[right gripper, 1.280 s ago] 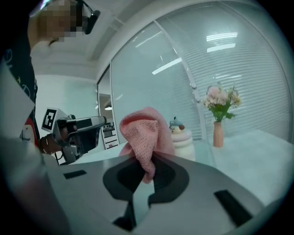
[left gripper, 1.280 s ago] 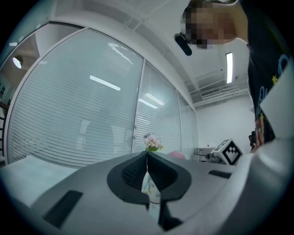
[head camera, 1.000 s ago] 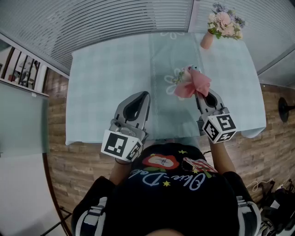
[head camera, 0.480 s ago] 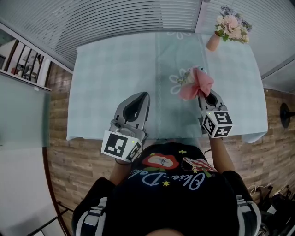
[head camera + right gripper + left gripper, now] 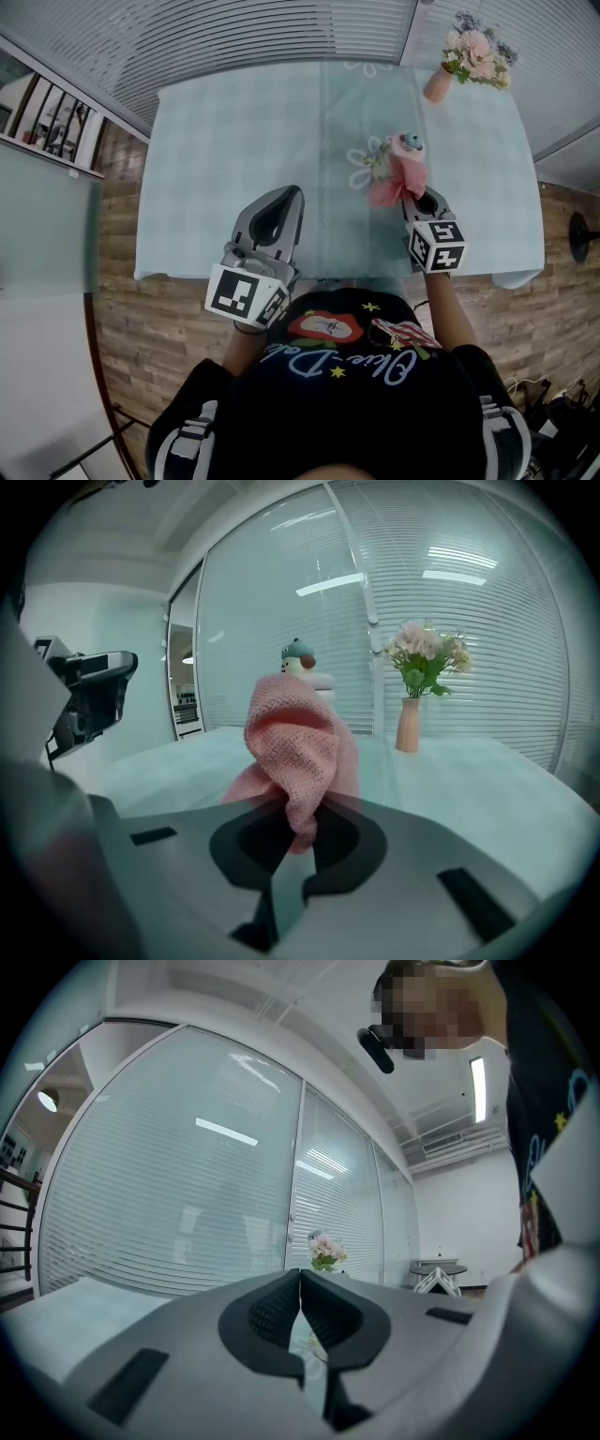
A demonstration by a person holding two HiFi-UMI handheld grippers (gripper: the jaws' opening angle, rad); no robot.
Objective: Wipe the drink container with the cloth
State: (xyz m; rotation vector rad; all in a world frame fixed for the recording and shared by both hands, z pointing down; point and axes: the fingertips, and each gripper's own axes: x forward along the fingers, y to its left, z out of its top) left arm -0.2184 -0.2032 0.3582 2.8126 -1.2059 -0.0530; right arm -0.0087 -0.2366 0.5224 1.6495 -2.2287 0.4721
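Note:
The drink container [image 5: 410, 143] stands upright on the table's right half, white with a small figure top [image 5: 297, 653]. A pink cloth [image 5: 395, 180] hangs against its near side, and in the right gripper view the cloth [image 5: 298, 744] covers most of the container. My right gripper [image 5: 411, 194] is shut on the cloth's lower end, just in front of the container. My left gripper [image 5: 296, 193] is held above the table's near edge, left of centre, shut with nothing between its jaws [image 5: 300, 1283].
A pale blue checked tablecloth [image 5: 234, 159] covers the table. A pink vase of flowers [image 5: 472, 56] stands at the far right corner, seen behind the container as the vase [image 5: 408, 722]. Glass walls with blinds rise beyond the table. Wooden floor lies on both sides.
My right gripper has brought the cloth down the container's near side, so the container's top now shows above it. The left gripper has stayed where it was.

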